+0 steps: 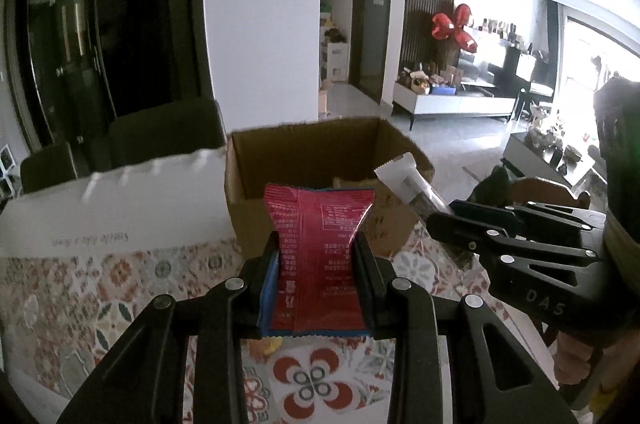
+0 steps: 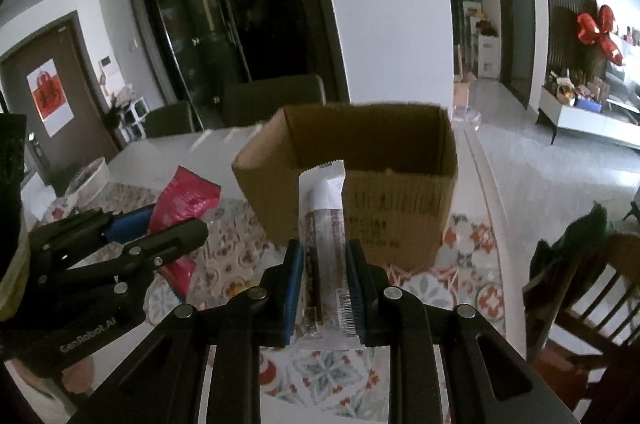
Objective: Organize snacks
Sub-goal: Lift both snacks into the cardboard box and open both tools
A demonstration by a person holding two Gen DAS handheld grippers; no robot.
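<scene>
My left gripper (image 1: 316, 244) is shut on a red snack packet (image 1: 320, 244), held upright above the patterned tablecloth. The packet's top reaches the front wall of an open cardboard box (image 1: 304, 160). My right gripper (image 2: 322, 252) is shut on a long clear-and-white snack bar wrapper (image 2: 324, 224), which stands up in front of the same cardboard box (image 2: 360, 160). In the left wrist view the right gripper (image 1: 434, 214) comes in from the right with the white wrapper (image 1: 404, 180) sticking out. The right wrist view has the left gripper (image 2: 172, 224) at the left holding the red packet (image 2: 184, 200).
The floral tablecloth (image 1: 120, 288) covers the table under both grippers. A white box (image 1: 100, 208) stands left of the cardboard box. A round dish (image 2: 86, 180) sits at the far left. Dark chairs (image 2: 272, 100) stand behind the table, and a wooden chair (image 2: 580, 296) is at the right.
</scene>
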